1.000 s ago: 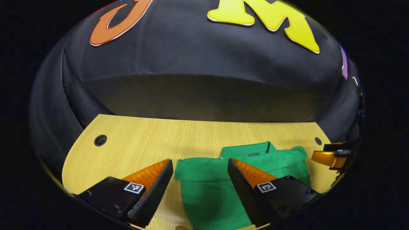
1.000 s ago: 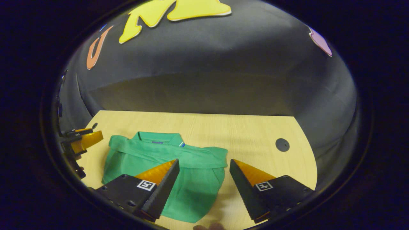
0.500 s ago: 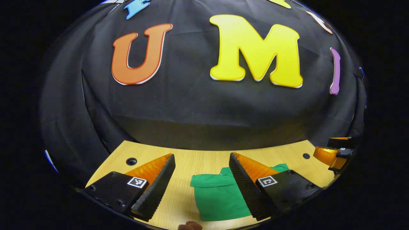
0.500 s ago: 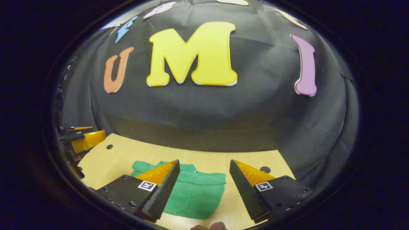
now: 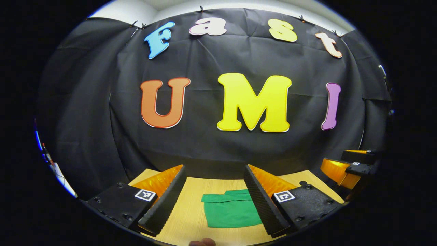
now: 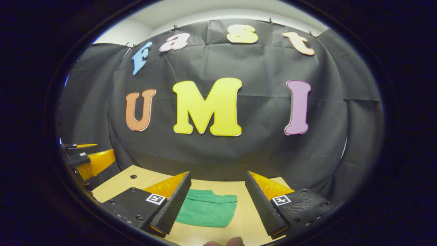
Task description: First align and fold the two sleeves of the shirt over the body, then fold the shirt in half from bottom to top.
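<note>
Both the left gripper and the right gripper are hanging above the wooden table with fingers spread wide and gripping nothing, while just beyond them the green shirt is lying folded flat on the tabletop before the black cloth wall.

A pale wood-grain desk runs across the bottom of the left gripper view, its far edge meeting the black cloth wall of the booth. In the right gripper view the desk carries a small dark round hole near its far left corner (a second hole sits at the far right in the left gripper view). Above the cloth, a strip of white wall shows.
</note>
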`<state>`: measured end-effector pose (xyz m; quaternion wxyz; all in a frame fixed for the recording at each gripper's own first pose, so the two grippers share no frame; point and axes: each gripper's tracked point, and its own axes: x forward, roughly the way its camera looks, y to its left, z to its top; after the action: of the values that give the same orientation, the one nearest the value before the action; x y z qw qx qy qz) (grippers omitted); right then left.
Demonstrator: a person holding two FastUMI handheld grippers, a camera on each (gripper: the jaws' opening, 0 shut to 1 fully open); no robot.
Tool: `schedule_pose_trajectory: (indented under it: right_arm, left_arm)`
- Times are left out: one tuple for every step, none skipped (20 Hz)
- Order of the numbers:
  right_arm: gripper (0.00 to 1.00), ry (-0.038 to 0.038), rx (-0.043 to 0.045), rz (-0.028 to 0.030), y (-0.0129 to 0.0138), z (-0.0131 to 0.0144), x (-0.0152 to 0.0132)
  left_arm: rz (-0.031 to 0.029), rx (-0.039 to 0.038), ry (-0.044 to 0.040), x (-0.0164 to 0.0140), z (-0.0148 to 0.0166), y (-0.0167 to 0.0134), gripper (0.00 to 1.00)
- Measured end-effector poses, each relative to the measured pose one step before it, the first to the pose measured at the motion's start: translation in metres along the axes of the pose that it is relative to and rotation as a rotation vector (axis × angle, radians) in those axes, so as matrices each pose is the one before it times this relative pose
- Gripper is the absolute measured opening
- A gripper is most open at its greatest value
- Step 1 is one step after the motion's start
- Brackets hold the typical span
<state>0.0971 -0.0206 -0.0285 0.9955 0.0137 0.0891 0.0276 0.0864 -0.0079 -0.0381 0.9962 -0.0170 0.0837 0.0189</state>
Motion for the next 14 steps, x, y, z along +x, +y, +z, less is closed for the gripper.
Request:
schedule_pose_trajectory:
  right_arm:
    - [0.96, -0.01223, 0.00325, -0.00965, -0.00127, 0.00272, -0.01253]
    - [0.96, -0.0156, 0.0053, -0.00736, -0.00128, 0.00433, -0.00969]
    - [0.97, -0.01506, 0.00345, -0.00805, -0.00001, 0.00265, -0.0091]
    - [0.97, -0.01413, 0.00475, -0.00712, 0.00036, 0.00323, -0.00685]
    - [0.96, -0.01002, 0.00791, -0.00215, 0.00102, 0.00115, -0.00361]
    - [0.96, -0.00351, 0.00403, 0.00674, 0.00384, 0.00064, -0.00297]
    - [0.96, 0.00091, -0.00302, 0.01071, 0.00379, -0.00128, -0.0039]
    - [0.96, 0.00488, -0.00799, 0.00492, 0.00113, -0.00162, -0.00194]
    - [0.97, -0.00051, -0.00554, 0.00506, 0.00053, -0.00001, -0.00132]
    - [0.97, -0.00088, -0.00275, -0.00023, 0.00063, 0.00177, -0.00069]
    - [0.97, -0.00468, -0.00073, -0.00142, 0.00008, 0.00086, 0.00028]
    - [0.97, -0.00287, 0.00229, -0.00029, -0.00032, 0.00151, -0.0001]
    - [0.97, -0.0041, -0.00023, -0.00021, -0.00003, 0.00108, 0.00023]
    - [0.97, -0.00351, -0.00135, -0.00079, 0.00029, 0.00109, -0.00083]
  left_arm:
    - [0.00597, 0.00203, -0.01022, -0.01097, 0.00494, 0.00014, 1.0]
    - [0.00278, -0.00001, -0.01899, -0.01089, 0.00684, -0.00124, 1.0]
    - [0.0041, -0.00059, -0.01377, -0.00775, 0.00472, -0.00045, 1.0]
    - [-0.00008, -0.00241, -0.00648, -0.00689, 0.0025, -0.00141, 1.0]
    - [-0.00307, -0.00162, -0.00459, -0.00413, 0.00021, -0.00237, 1.0]
    - [-0.00105, -0.00144, 0.00053, -0.00089, 0.00024, -0.00017, 1.0]
    - [-0.00048, 0.0016, 0.00396, -0.00126, -0.00009, 0.00005, 1.0]
    - [-0.00622, 0.00086, -0.00125, -0.00151, 0.00228, -0.00169, 1.0]
    - [-0.00506, 0.00205, -0.00395, -0.00005, 0.00126, -0.00087, 1.0]
    - [-0.00255, 0.00183, -0.00384, 0.00012, 0.00117, -0.00144, 1.0]
    - [-0.00362, 0.00176, 0.00068, 0.00001, 0.00142, -0.00084, 1.0]
    - [-0.00238, 0.00119, 0.00222, 0.00093, -0.00193, -0.00104, 1.0]
    - [-0.00519, 0.00091, 0.00027, 0.0003, 0.0002, -0.00188, 1.0]
    - [-0.00208, 0.0021, -0.0025, 0.00006, 0.00231, -0.00066, 1.0]
